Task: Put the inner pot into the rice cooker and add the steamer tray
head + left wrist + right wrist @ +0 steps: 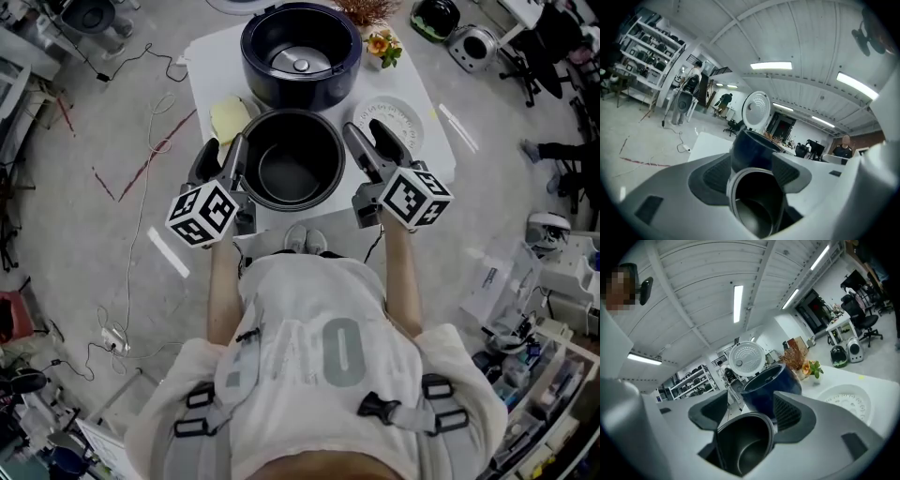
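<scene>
The left tool [223,152] and the right tool [373,138] are standing wide open, each straddling one side of the rim of the inner pot [292,176] without clamping it, probably lining up a balanced two-sided lift. The pot is sitting on the surface [211,66] between them, with the open rice cooker [300,52] waiting just beyond their tips. The steamer tray [405,111] is lying under the right tool's outer jaw, apparently waiting its turn.

Both arms reach out ahead of the person, the left forearm [222,291] and the right forearm [401,281] bare and roughly parallel. The left tongs [223,155] point forward, close to level, with jaws spread wide and ribbed pads [717,174] well apart. The right tongs [372,141] do the same, jaws wide and angled a little inward. The left marker cube [202,214] and the right marker cube [415,197] sit nearest the body, each tilted.
</scene>
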{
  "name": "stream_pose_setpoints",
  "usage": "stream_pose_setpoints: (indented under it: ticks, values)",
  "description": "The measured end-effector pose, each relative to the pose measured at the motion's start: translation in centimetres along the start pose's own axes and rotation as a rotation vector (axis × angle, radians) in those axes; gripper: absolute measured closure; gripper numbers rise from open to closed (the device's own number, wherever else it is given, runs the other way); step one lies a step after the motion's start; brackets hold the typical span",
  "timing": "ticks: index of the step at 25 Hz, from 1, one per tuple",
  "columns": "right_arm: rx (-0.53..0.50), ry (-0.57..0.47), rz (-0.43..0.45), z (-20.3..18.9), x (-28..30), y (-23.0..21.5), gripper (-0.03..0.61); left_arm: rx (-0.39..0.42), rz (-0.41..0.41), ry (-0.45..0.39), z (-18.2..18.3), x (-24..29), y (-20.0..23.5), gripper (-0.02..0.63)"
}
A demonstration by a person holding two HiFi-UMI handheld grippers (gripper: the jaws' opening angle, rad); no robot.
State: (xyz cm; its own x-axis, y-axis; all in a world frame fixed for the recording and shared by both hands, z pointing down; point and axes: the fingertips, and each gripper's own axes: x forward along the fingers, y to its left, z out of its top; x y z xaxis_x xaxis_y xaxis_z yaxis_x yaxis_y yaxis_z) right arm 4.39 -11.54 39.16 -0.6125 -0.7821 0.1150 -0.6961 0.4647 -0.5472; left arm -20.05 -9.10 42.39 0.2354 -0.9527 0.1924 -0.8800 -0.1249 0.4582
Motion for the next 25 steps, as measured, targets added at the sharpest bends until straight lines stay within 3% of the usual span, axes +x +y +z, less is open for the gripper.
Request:
stream_pose_setpoints:
  ticks: [10,14,18,25]
  values:
    - [0.186,0.122,-0.026,-6.3,1.2,-3.5,0.295,-0.321,-0.006,0.093,-5.3,0.2,2.4,0.362]
    - [0.285,0.136,-0.018,-8.2,1.5,-4.1,0.301,-0.409,-0.019,0.108,-6.5,0.3,2.9,0.370]
    - [0.333,0.156,-0.018,-9.5,1.3,-4.5,0.308,-0.421,0.001,0.125,-7.5,0.1,3.2,0.394]
    - [0.295,0.200,-0.026,-10.6,1.8,-4.5,0.331,-0.369,0.042,0.151,-8.3,0.5,3.4,0.449]
